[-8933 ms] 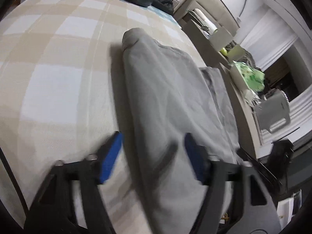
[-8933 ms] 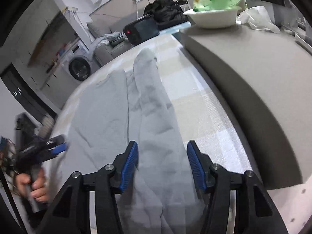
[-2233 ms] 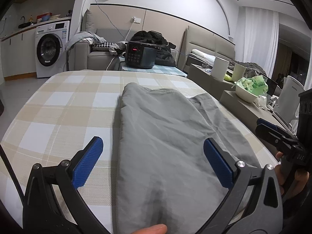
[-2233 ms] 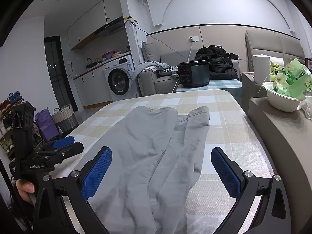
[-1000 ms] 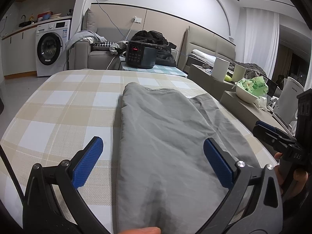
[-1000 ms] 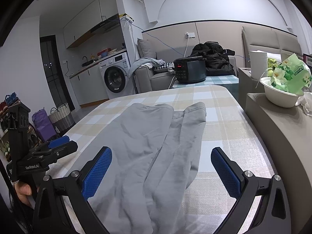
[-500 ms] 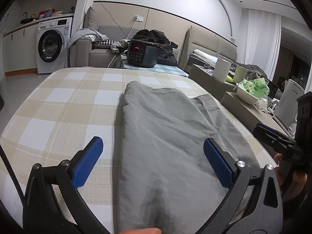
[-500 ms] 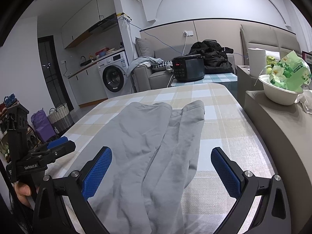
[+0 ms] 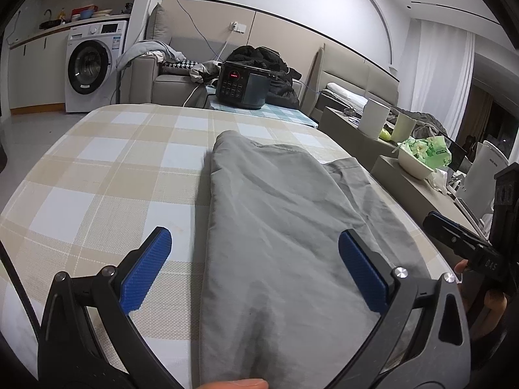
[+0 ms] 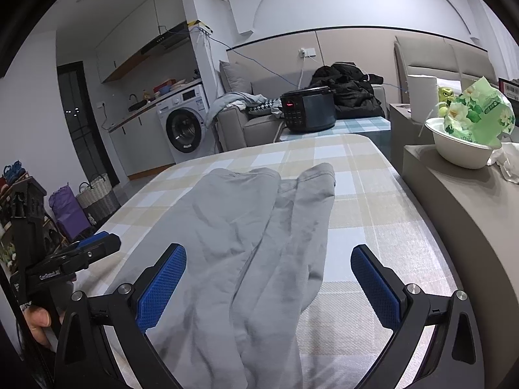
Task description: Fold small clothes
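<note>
left wrist view: the left tool hangs wide and empty, barely shifted from a second ago; one grey garment lies lengthwise toward the surface's right edge.
right wrist view: the right tool, also wide, holds nothing, so the next fold hasn't begun; two tools, one garment.

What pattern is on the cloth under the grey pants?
The tablecloth has a beige and white check pattern under the grey pants. It shows best in the left wrist view.

I count one grey garment, two grippers, one cooker, one washing machine, one bowl.
</note>
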Motion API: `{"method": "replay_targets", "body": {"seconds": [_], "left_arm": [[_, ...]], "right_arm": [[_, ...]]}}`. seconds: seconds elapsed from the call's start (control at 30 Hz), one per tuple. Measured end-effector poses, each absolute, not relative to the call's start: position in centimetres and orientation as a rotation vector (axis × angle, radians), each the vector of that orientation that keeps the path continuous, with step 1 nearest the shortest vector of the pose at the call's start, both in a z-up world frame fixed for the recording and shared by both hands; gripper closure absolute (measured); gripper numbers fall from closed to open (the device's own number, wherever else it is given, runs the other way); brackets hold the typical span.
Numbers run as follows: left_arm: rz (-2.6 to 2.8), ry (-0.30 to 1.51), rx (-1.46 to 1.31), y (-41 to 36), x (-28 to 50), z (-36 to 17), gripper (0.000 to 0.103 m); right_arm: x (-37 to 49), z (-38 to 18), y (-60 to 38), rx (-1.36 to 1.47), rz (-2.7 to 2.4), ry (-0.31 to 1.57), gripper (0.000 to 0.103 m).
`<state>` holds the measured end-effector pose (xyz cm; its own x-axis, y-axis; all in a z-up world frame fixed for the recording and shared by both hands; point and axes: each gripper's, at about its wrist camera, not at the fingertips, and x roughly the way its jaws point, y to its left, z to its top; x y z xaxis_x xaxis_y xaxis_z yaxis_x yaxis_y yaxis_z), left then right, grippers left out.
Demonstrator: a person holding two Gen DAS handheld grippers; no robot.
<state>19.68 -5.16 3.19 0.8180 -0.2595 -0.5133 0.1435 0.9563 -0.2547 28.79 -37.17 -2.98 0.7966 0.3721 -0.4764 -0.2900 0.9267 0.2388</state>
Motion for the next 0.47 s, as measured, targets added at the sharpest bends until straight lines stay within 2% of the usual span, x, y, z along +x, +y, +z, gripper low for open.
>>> {"method": "replay_targets", "body": {"seconds": [0.47], "left_arm": [[-0.211, 0.566, -0.202, -5.44, 19.53, 3.34, 0.001]], "right_arm": [[28.79, -3.01, -37.21, 0.159, 0.354, 0.541, 0.000]]}}
